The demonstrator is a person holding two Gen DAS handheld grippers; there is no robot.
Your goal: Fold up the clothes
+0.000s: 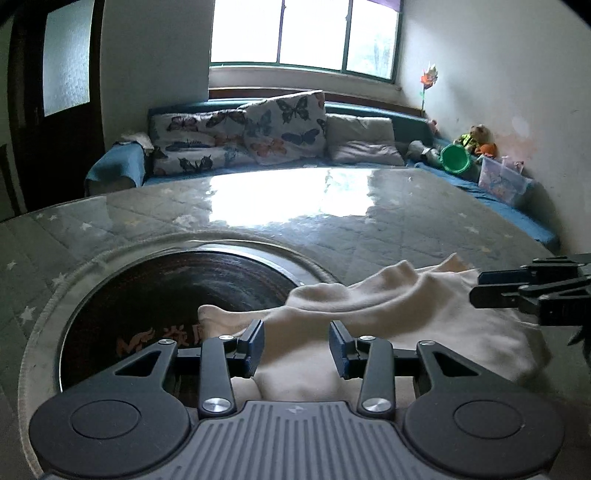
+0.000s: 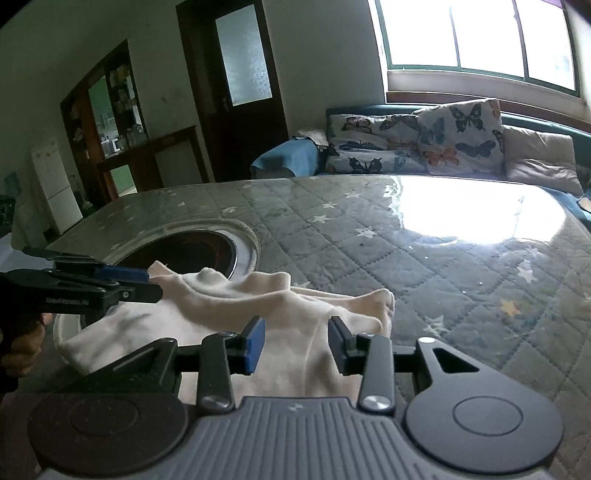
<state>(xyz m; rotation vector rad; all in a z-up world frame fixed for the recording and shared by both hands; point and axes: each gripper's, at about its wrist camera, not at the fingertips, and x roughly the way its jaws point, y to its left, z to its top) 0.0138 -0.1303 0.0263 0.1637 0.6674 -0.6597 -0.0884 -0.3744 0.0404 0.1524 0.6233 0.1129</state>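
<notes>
Quilted star-print table (image 2: pixel 406 251) (glossy cover), rumpled cream garment (image 2: pixel 207 317) beside round dark inset (image 2: pixel 184 251)

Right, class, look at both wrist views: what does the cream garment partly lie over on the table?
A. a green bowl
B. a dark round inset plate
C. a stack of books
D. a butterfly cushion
B: the cream garment drapes over the edge of the dark round inset plate set into the quilt-covered table.

Daylight floods through a wide green-framed window (image 1: pixel 303 35) on the far wall, glaring off the quilted, star-patterned table cover (image 2: pixel 369 236). Below it a blue sofa (image 1: pixel 122 162) holds butterfly cushions (image 1: pixel 284 127). A dark door (image 2: pixel 236 85) stands left.
</notes>
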